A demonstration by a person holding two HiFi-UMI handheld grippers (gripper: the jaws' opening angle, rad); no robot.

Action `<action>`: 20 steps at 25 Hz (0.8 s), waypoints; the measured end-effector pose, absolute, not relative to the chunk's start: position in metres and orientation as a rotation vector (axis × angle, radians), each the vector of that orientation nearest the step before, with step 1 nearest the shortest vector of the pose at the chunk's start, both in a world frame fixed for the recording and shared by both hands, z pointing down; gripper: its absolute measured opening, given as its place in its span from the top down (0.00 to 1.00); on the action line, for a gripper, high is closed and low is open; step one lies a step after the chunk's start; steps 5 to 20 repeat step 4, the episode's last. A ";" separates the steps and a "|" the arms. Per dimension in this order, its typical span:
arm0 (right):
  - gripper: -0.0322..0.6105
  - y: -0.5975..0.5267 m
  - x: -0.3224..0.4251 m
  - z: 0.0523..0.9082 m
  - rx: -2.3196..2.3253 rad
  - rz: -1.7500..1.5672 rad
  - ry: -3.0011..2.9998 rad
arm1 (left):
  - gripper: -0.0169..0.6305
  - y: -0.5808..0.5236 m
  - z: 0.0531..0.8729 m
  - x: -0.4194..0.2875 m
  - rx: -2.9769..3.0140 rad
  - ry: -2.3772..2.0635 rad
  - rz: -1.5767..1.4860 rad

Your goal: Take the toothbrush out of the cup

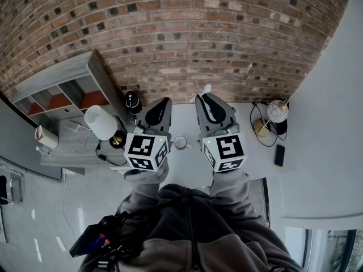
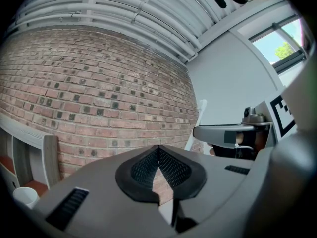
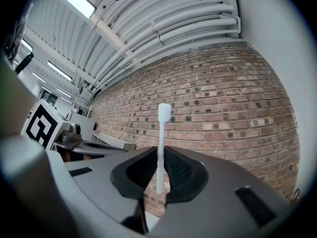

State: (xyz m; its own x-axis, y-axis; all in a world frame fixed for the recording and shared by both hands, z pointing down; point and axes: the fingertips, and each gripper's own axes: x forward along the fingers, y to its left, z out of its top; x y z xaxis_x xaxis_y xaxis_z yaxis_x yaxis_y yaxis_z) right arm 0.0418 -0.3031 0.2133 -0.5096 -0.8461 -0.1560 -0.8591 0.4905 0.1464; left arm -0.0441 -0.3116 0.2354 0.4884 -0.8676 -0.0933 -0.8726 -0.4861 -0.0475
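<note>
My right gripper (image 1: 206, 98) (image 3: 161, 158) is raised toward the brick wall and shut on a white toothbrush (image 3: 161, 133). The brush stands upright between the pads, bristle head on top; its tip (image 1: 207, 88) shows above the jaws in the head view, and the toothbrush (image 2: 200, 117) appears beside the right gripper (image 2: 233, 134) in the left gripper view. My left gripper (image 1: 161, 103) (image 2: 159, 155) is held up beside it, shut with nothing between its pads. A small white cup (image 1: 181, 142) stands on the white table (image 1: 255, 152) below and between the two grippers.
A grey shelf unit (image 1: 62, 95) with orange boxes stands at the left, with a white lamp (image 1: 101, 122) and a black device (image 1: 132, 102) near it. At the right are a round lamp (image 1: 277, 111), cables and a dark phone (image 1: 279, 154). The brick wall (image 1: 187, 33) is ahead.
</note>
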 end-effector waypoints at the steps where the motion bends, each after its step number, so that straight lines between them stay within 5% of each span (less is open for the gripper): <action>1: 0.88 -0.303 0.042 0.213 -1.521 0.318 2.657 | 0.97 -0.311 0.236 -0.043 -2.634 1.542 0.085; 20: 0.88 -0.302 0.043 0.212 -1.520 0.321 2.657 | 0.97 -0.311 0.236 -0.042 -2.635 1.540 0.082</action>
